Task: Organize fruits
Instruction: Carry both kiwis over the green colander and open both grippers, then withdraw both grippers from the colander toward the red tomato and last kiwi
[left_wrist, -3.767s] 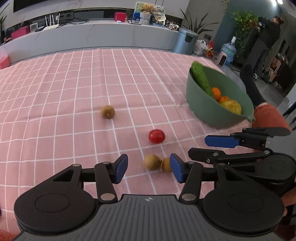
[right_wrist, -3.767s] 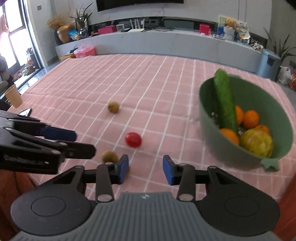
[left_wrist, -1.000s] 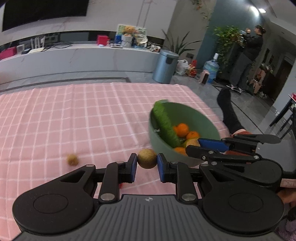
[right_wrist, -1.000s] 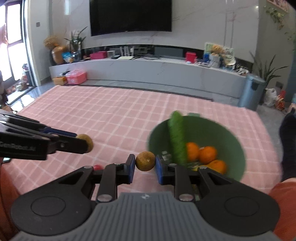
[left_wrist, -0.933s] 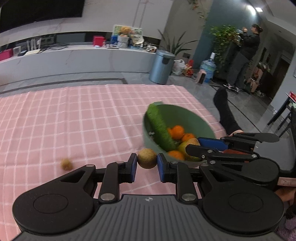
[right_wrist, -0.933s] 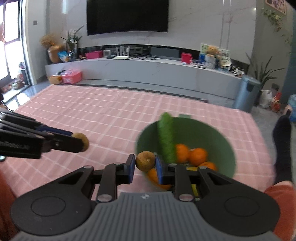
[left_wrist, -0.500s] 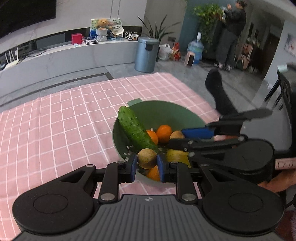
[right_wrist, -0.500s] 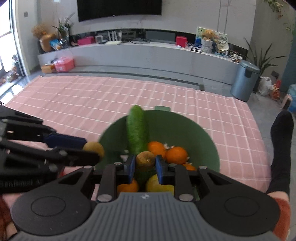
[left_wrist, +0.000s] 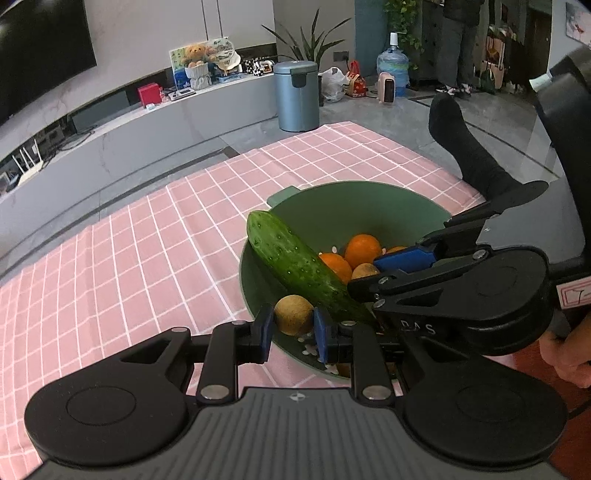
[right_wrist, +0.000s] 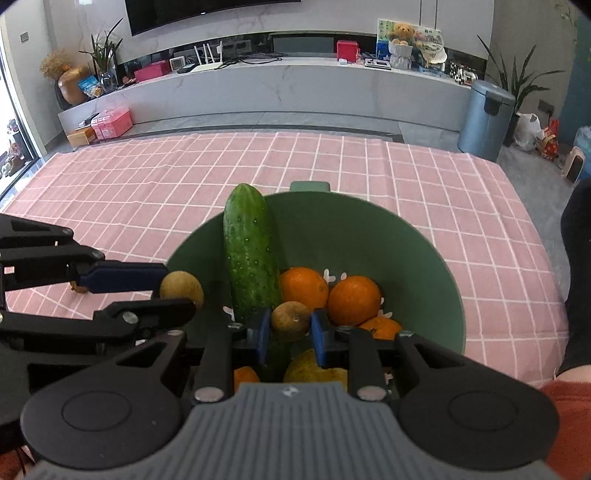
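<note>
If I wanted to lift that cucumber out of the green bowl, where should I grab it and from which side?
Probably the upper end of the cucumber, from above, jaws across its width. It leans on the bowl rim, that end poking clear, while its lower end is buried among the oranges.

The pink cloth with a white grid (right_wrist: 424, 177) covering the desk looks woven and matt. The green round bowl (right_wrist: 369, 236) has a smooth, dull plastic sheen. The long dark-green cucumber (right_wrist: 249, 254) has glossy, pimpled skin. The round oranges (right_wrist: 352, 299) look finely dimpled. The black gripper arms look matt plastic, and the blue fingers (left_wrist: 264, 334) look rubbery.
</note>
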